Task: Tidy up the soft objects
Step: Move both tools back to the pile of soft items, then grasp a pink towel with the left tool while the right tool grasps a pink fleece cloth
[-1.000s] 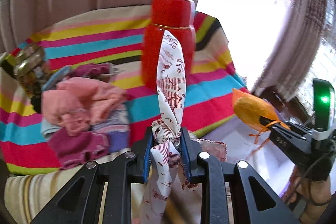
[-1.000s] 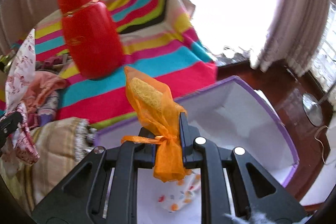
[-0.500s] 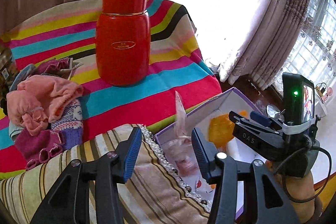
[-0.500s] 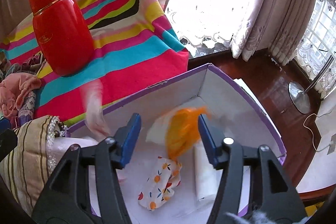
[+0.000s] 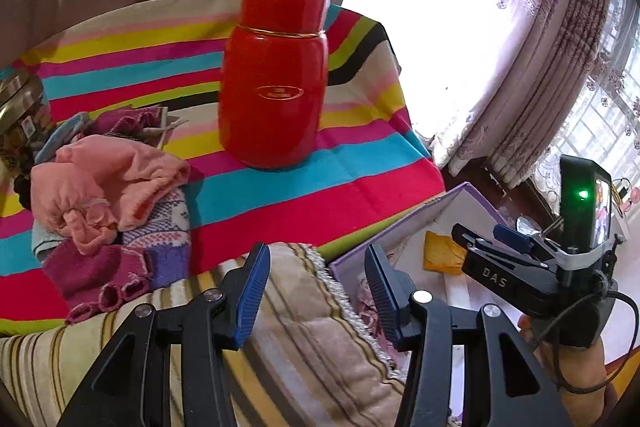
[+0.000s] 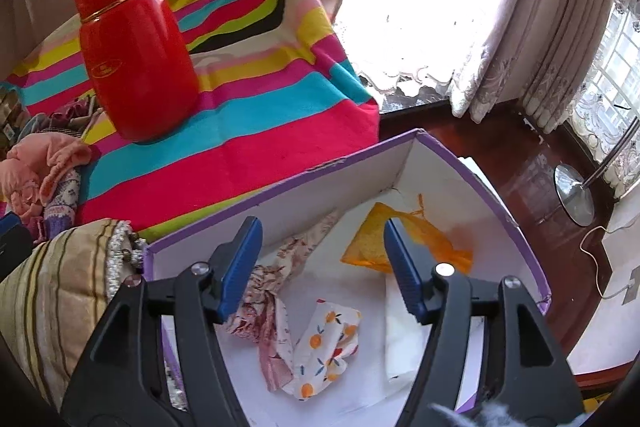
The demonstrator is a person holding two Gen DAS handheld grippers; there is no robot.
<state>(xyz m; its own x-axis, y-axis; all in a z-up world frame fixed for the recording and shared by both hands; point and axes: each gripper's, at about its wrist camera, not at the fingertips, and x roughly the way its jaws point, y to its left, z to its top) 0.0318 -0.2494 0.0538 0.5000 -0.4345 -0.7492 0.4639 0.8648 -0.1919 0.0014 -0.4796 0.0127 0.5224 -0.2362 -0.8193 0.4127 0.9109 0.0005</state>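
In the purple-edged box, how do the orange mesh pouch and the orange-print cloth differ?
The orange mesh pouch is sheer plain orange; the orange-print cloth is white with small orange fruits. The pouch lies fairly flat near the far corner of the box; the cloth is crumpled nearer the camera, touching the red-patterned scarf. Both lie loose inside the box.

a shiny red flask (image 5: 274, 75) stood upright on a loud striped cloth (image 5: 352, 163), pink, teal, yellow and black bands all over it. a beige striped cushion (image 5: 304, 339) with a beaded trim sat just beside the cloth's near edge. off to the far left was some gold-lidded jar (image 5: 20, 99), hard to read. lacy mauve curtains (image 6: 552, 27) hung by a blown-out bright window, and a chrome lamp base (image 6: 574, 193) sat on the dark wood floor (image 6: 500, 147).
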